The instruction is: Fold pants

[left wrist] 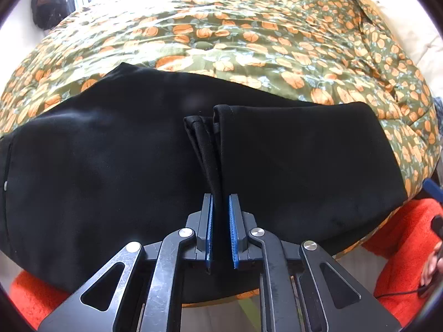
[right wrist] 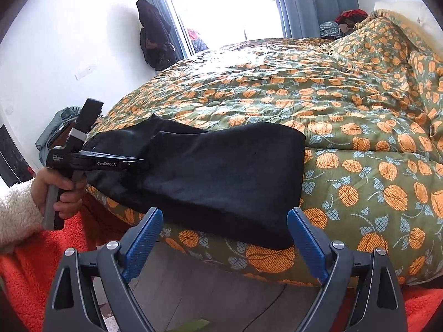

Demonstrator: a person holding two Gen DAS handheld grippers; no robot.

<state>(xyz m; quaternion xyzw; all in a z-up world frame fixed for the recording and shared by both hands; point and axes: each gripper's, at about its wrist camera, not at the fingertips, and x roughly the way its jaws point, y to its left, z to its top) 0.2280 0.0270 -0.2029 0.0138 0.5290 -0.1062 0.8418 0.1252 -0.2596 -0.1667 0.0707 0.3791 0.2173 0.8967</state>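
Pants [left wrist: 110,166] pinched in left gripper [left wrist: 220,207], only right cam shows hand [right wrist: 59,191], right gripper [right wrist: 224,232] wide

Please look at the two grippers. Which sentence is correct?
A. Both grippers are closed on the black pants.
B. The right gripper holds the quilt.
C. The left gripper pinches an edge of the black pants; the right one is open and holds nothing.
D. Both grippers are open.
C: the left gripper has its fingers pressed on a bunched edge of the black pants, while the right gripper stands wide open, gripping nothing.
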